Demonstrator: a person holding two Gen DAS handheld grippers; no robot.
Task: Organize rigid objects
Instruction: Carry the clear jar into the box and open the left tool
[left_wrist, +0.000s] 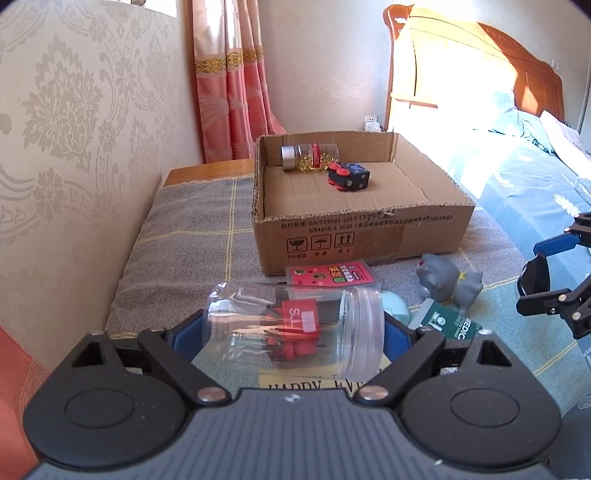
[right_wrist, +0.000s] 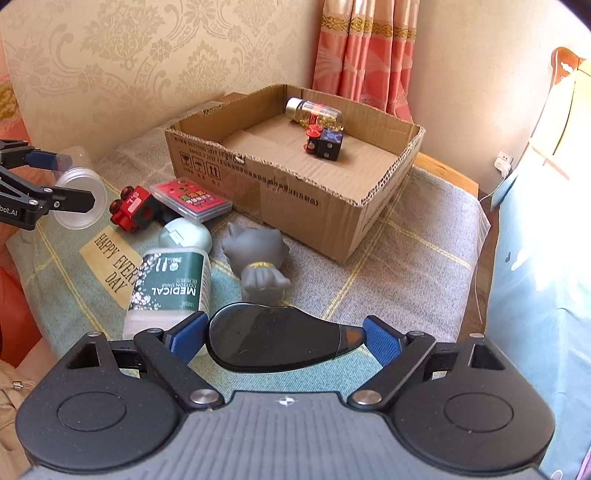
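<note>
While the left claw (left_wrist: 295, 332) grips a clear plastic jar (left_wrist: 295, 326) lying crosswise between its blue pads, one pad at the jar's base and the other at its lidded end, the jar hangs above the grey-green checked cloth (left_wrist: 177, 236) that covers the surface. Through its wall shows a red toy block (right_wrist: 133, 208) lying on the cloth below. The right claw (right_wrist: 284, 341) is closed on a glossy black teardrop-shaped object (right_wrist: 273, 341), held sideways with its narrow tip against the right pad. Ahead of both sits an open brown cardboard box (left_wrist: 332, 236), holding a clear bottle of yellow capsules (left_wrist: 310, 157) on its side and a black-and-red toy cube (left_wrist: 349, 177) just beside it. On the cloth in front of the box lie a pink card pack (right_wrist: 192, 199), a pale round case (right_wrist: 184, 234), a green-labelled white medical swab container (right_wrist: 170, 288) and a grey rubber cat figure (right_wrist: 258, 258), all close together.
</note>
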